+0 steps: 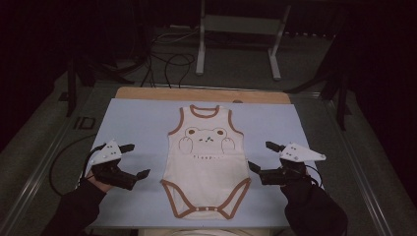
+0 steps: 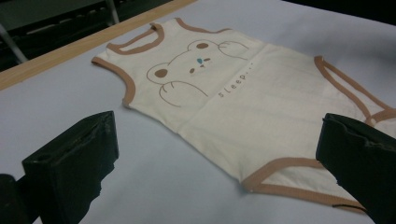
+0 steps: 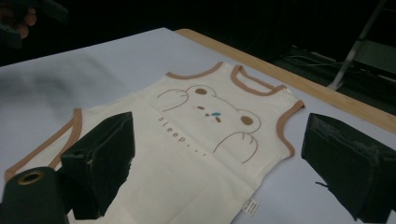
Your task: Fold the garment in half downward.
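Bodysuit (image 1: 206, 160), cream with brown trim, a bear print and the word "sleep", lies flat, face up, mid-tabletop (image 1: 133, 123) on the blue cover. Left claw (image 1: 135, 160) and right claw (image 1: 259, 156) flank it near its lower half, jaws spread wide, holding nothing, angled inward.

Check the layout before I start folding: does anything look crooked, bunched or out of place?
Nothing stands out. The bodysuit lies flat and face up, roughly centred on the blue mat, neck away from the person. Both tongs, left and right, are open beside it.
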`<state>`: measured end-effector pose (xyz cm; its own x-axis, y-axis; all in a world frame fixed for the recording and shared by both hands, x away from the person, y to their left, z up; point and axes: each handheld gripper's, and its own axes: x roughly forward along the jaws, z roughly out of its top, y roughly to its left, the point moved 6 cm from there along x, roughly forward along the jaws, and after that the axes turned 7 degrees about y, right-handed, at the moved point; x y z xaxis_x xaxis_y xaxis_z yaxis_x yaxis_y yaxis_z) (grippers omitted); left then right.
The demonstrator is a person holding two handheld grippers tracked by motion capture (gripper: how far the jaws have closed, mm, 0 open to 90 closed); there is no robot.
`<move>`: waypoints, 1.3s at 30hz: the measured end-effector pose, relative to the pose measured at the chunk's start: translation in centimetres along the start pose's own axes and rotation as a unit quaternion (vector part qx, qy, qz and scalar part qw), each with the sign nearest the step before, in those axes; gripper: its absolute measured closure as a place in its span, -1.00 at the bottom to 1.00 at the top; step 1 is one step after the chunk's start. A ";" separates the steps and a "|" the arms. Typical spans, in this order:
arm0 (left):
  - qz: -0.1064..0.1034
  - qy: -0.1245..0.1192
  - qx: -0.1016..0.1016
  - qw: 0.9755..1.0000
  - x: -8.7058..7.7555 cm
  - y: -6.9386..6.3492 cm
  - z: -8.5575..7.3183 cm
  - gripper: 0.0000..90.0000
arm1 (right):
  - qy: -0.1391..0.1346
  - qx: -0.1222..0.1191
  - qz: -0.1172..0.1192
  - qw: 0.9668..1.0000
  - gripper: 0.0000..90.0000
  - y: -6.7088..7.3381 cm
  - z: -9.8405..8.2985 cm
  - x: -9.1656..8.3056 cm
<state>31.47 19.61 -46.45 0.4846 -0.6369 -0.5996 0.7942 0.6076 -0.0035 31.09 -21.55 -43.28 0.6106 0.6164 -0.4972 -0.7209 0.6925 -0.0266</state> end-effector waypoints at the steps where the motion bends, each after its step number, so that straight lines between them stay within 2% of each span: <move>1: 0.000 0.000 -0.001 1.000 0.0 0.1 0.2 -1.00 | 0.000 0.000 -0.001 1.000 -0.78 -0.3 0.2 0.1; 8: -0.005 0.004 -0.005 1.000 0.6 0.6 1.6 -1.00 | 0.001 0.006 0.001 1.000 -0.78 -1.4 1.0 1.0; 16: -0.012 0.016 -0.004 1.000 1.9 1.4 2.8 -1.00 | 0.010 0.002 0.000 1.000 -0.78 -2.3 1.5 2.6; 20: -0.015 0.021 -0.005 1.000 2.8 1.8 3.3 -1.00 | 0.014 0.008 0.004 1.000 -0.78 -2.9 1.6 3.6; 29: -0.018 0.030 -0.004 0.999 4.6 2.5 3.7 -1.00 | 0.028 0.014 -0.003 1.000 -0.78 -4.1 1.4 5.5; 39: -0.003 0.041 -0.012 0.999 6.5 3.4 3.3 -1.00 | 0.045 0.019 -0.013 0.999 -0.78 -5.2 0.9 7.6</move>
<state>38.57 15.96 -47.74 0.4466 -0.6005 -0.6633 0.7882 0.6148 -0.0259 39.80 -20.14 -46.16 0.5961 0.5633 -0.5722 -0.6910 0.7228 -0.0082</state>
